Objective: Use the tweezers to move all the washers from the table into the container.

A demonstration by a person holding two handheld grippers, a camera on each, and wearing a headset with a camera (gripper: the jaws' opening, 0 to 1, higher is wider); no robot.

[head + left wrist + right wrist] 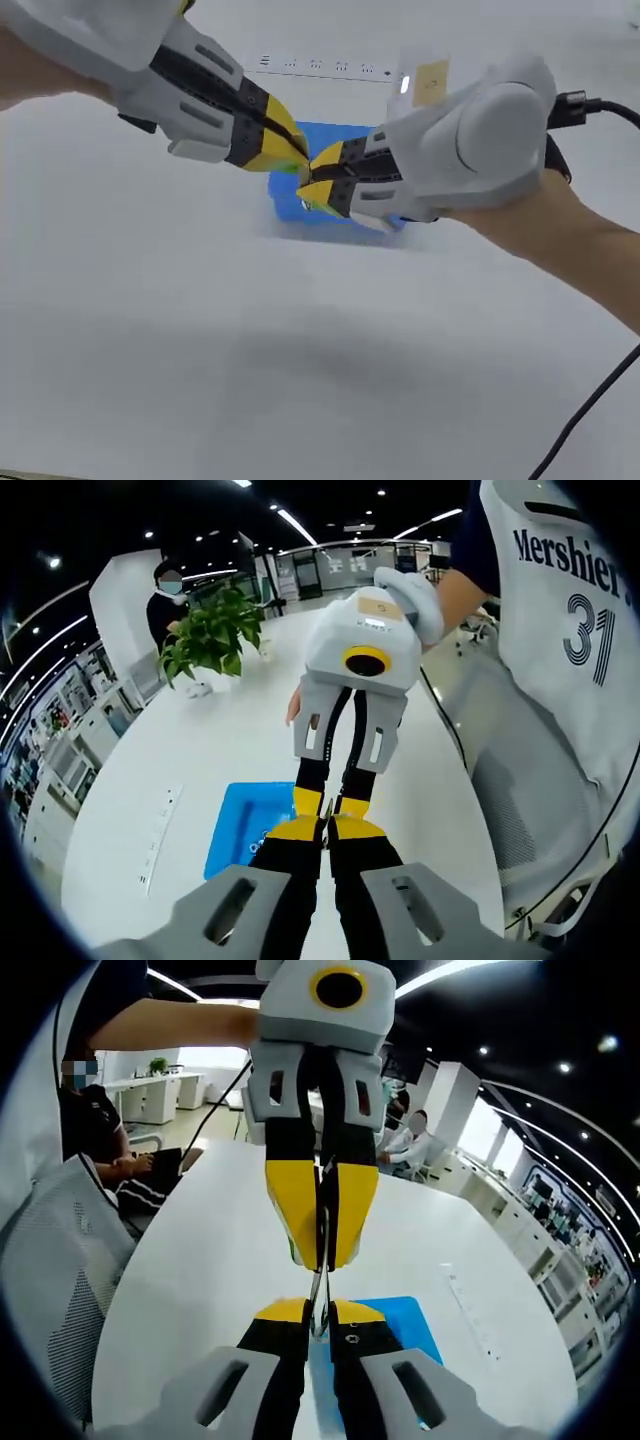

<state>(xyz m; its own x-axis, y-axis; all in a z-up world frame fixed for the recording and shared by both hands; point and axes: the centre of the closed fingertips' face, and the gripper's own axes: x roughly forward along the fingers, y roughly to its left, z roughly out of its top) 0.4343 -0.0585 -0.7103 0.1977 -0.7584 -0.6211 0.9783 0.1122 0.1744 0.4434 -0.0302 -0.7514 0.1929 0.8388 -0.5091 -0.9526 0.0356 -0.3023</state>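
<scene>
Spotted skinny silver tweezers (321, 1285) running 12 to 6 o'clock in the right gripper view, clamped at both ends by left gripper (322, 1255) and right gripper (320, 1322) jaws, just above blue container (335, 133) on tabletop (300, 350).

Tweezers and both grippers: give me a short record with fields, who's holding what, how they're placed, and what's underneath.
left gripper: jaws shut on one end of the tweezers
right gripper: jaws shut on the other end, tip to tip with the left gripper
tweezers: thin metal, bridging the two grippers
container: blue, shallow, on the table, partly covered by the meeting jaws in the head view
table: white
</scene>
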